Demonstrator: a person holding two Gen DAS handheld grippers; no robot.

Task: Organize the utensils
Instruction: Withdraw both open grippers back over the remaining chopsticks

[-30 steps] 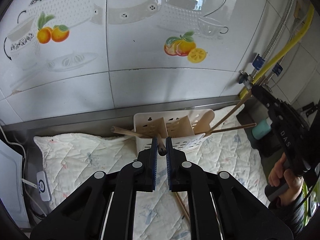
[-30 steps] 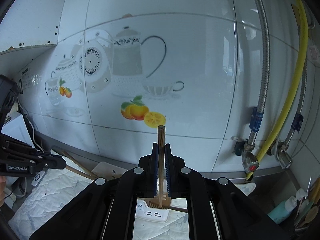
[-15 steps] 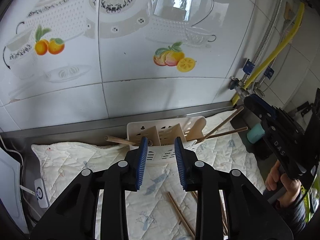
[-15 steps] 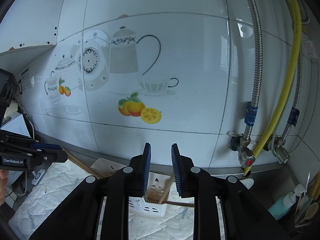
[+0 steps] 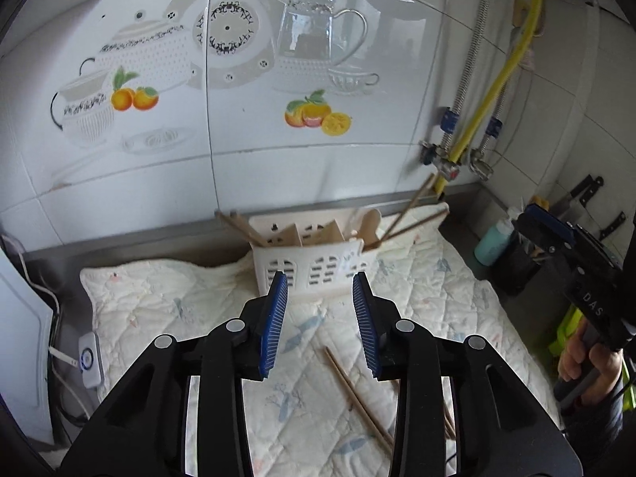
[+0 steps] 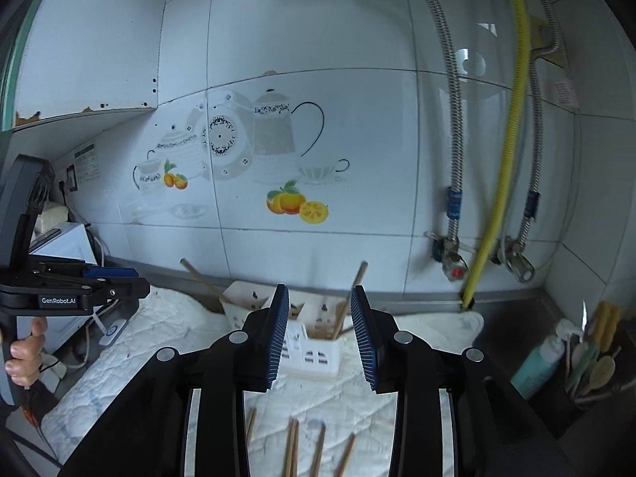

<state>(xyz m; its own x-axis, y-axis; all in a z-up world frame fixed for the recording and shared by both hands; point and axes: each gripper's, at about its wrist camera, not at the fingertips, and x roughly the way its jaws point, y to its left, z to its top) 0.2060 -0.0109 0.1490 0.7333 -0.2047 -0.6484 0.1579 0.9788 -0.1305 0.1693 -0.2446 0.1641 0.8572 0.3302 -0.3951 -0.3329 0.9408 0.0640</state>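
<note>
A white slotted utensil holder (image 5: 314, 262) stands on a quilted mat by the tiled wall. It also shows in the right wrist view (image 6: 306, 342). Wooden chopsticks (image 5: 413, 214) and a wooden spoon (image 5: 367, 226) lean in its right slot, and more chopsticks (image 5: 238, 224) lean in its left slot. My left gripper (image 5: 320, 306) is open and empty, just in front of the holder. My right gripper (image 6: 320, 324) is open and empty, above and in front of the holder. Loose chopsticks (image 5: 357, 393) lie on the mat, also in the right wrist view (image 6: 294, 449).
The quilted mat (image 5: 159, 302) covers the counter. A teal bottle (image 6: 536, 365) and a dark pot of spoons (image 6: 588, 373) stand at the right. Pipes and a yellow hose (image 6: 501, 183) run down the wall. A white appliance (image 6: 67, 242) stands at the left.
Both grippers have opened and let go of their chopsticks, which now stand in the holder. Both have drawn back from the holder.
</note>
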